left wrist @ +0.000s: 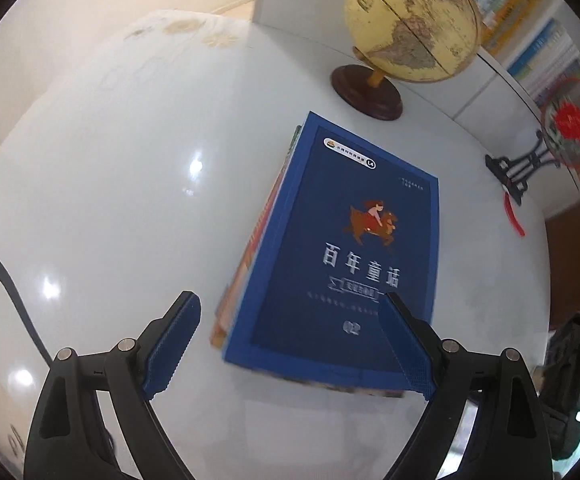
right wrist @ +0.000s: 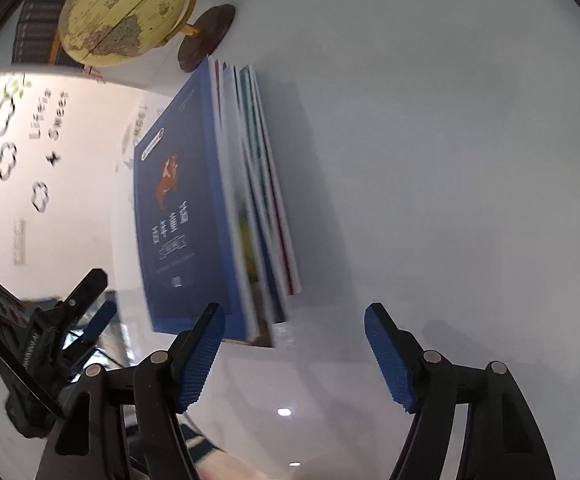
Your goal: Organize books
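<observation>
A stack of books [left wrist: 249,280] lies flat on the white table [left wrist: 109,200], topped by a blue book [left wrist: 350,248] with silver lettering. My left gripper [left wrist: 290,296] hovers open over the stack's near end; its right finger [left wrist: 406,344] overlaps the blue cover and its left finger [left wrist: 177,340] hangs over bare table. In the right wrist view the same stack [right wrist: 261,200] shows its page edges, with the blue book [right wrist: 177,208] uppermost. My right gripper [right wrist: 294,308] stands open just short of the stack's near end, its pads touching nothing. Each gripper shows in the other's view, the right gripper [left wrist: 570,380] and the left gripper [right wrist: 49,320].
A yellow globe [left wrist: 410,20] on a dark wooden base [left wrist: 366,92] stands just beyond the stack. A round red-flowered fan [left wrist: 574,128] on a black stand sits at the right. Shelves of books [left wrist: 510,8] run behind. The table [right wrist: 450,160] stretches bare to the stack's right.
</observation>
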A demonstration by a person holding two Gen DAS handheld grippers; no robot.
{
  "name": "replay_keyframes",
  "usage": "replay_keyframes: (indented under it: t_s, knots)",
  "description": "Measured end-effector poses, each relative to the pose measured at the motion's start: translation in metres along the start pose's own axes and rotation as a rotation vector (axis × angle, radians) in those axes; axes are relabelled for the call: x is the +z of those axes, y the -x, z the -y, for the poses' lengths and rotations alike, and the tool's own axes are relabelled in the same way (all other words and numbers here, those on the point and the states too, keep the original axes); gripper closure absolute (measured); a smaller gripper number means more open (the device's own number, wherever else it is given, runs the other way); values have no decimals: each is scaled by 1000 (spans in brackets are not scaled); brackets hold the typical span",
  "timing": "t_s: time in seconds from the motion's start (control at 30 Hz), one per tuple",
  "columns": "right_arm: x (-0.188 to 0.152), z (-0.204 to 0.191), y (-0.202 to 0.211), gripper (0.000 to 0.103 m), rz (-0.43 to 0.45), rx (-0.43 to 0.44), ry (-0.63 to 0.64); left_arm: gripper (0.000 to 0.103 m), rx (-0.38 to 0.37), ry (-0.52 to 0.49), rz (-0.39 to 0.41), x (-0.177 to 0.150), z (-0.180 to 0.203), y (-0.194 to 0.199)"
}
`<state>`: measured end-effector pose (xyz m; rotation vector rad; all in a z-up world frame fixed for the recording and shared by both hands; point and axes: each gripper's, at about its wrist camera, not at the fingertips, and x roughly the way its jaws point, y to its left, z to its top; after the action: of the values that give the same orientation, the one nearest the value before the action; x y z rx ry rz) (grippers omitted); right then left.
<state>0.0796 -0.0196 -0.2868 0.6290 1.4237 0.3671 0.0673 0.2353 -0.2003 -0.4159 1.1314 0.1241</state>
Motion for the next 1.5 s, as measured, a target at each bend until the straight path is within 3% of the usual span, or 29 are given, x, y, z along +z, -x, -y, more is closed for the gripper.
replay_keyframes:
  t_s: [0.13, 0.27, 0.33, 0.4, 0.57, 0.77, 0.83, 0.9, 1.0, 1.07, 1.2, 1.3, 1.5]
  knots:
    - [11, -9, 46, 32, 72, -108, 185, 13, 31, -25, 70, -6, 39, 33]
    - [16, -28, 116, 32, 238, -305, 459, 13, 27, -100, 135, -6, 96, 77]
    - [15, -34, 155, 32, 347, -392, 545, 13, 30, -123, 144, -6, 123, 104]
    - [15, -35, 205, 32, 477, -440, 571, 11, 1, -175, 211, -7, 154, 139]
    - [0, -48, 311, 28, 765, -423, 578, 3, -5, -299, 392, -7, 213, 207]
    - [-69, -90, 367, 0, 1175, -614, 828, 1, -23, -375, 543, -17, 247, 243]
    - [-90, -102, 369, 0, 1275, -644, 867, 1, -33, -392, 550, -19, 251, 244]
    - [-102, -109, 371, 0, 1311, -619, 865, 1, -59, -389, 548, -24, 254, 241]
    - [-113, -108, 373, 0, 1330, -477, 777, 1, -98, -367, 557, -36, 255, 241]
    - [-114, -102, 369, 0, 1298, -362, 686, 1, -107, -361, 560, -44, 254, 240]
    - [-102, -92, 354, 0, 1178, -250, 537, 1, -97, -360, 551, -48, 251, 233]
    - [-94, -88, 351, 0, 1131, -268, 485, 1, -101, -370, 559, -52, 251, 233]
    - [-97, -84, 354, 0, 1156, -335, 476, 1, -68, -403, 617, -61, 251, 237]
